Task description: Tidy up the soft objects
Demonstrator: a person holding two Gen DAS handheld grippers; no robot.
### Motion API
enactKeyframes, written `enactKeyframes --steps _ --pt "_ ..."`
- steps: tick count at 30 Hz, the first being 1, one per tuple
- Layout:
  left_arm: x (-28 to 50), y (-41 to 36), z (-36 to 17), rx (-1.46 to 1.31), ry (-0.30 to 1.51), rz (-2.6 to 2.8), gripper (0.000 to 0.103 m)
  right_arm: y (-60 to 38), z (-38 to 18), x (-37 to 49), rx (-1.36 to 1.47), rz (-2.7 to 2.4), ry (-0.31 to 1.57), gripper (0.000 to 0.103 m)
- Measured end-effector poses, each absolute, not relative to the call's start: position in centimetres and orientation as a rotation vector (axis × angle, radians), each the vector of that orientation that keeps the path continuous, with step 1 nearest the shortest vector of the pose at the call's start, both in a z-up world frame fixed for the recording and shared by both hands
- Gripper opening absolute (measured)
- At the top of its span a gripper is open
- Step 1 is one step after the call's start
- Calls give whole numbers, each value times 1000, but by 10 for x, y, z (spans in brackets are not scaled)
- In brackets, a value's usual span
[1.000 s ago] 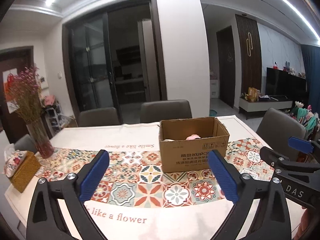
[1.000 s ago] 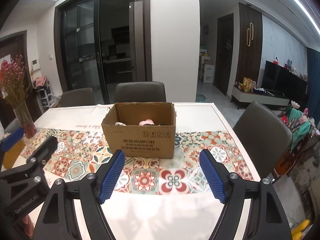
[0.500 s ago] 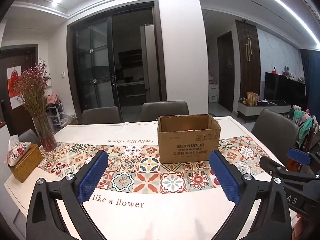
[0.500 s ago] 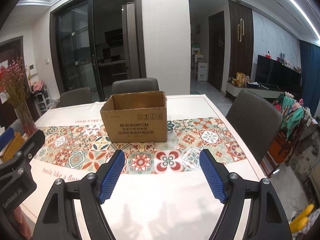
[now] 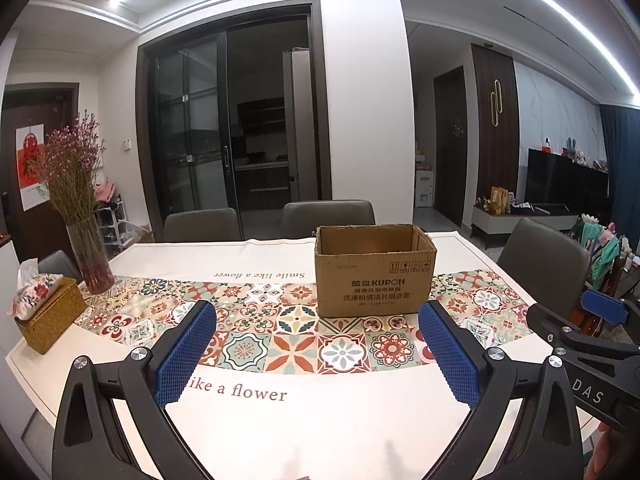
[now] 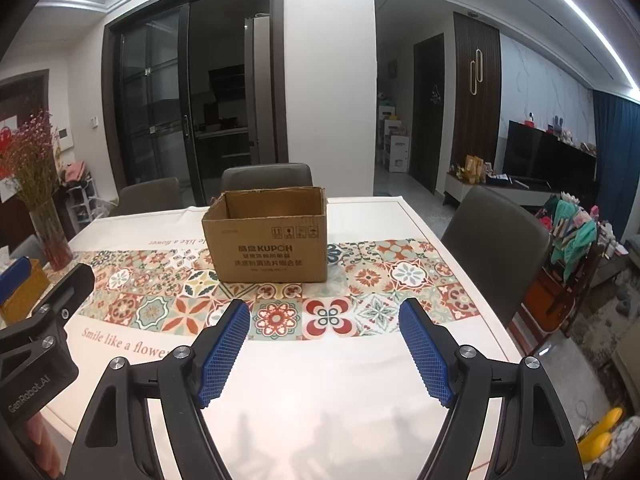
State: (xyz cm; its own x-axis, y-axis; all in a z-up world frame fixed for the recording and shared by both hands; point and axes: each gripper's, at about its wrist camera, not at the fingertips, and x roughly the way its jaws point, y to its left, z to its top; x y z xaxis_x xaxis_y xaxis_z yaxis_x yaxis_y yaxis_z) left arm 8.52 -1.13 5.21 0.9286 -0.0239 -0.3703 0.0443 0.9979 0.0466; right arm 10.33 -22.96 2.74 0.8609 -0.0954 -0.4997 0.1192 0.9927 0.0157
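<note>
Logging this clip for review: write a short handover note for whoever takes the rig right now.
Left gripper: jaws open, empty.
Right gripper: jaws open, empty.
Box stands open on the patterned runner past both grippers; its contents can't be seen from here.
No soft things lie loose on the table, so the sorting looks done or paused.
Left: check inside the box.

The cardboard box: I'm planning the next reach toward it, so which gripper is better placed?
Probably the right gripper: the cardboard box sits almost centred ahead of its open jaws. From the left gripper, also open and empty, the box lies off to the right. The margin is small.
</note>
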Motion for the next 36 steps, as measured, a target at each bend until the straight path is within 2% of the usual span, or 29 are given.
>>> enactKeyframes --steps 36 --pt "70 -10 56 48 343 -29 103 -226 32 93 46 -109 493 78"
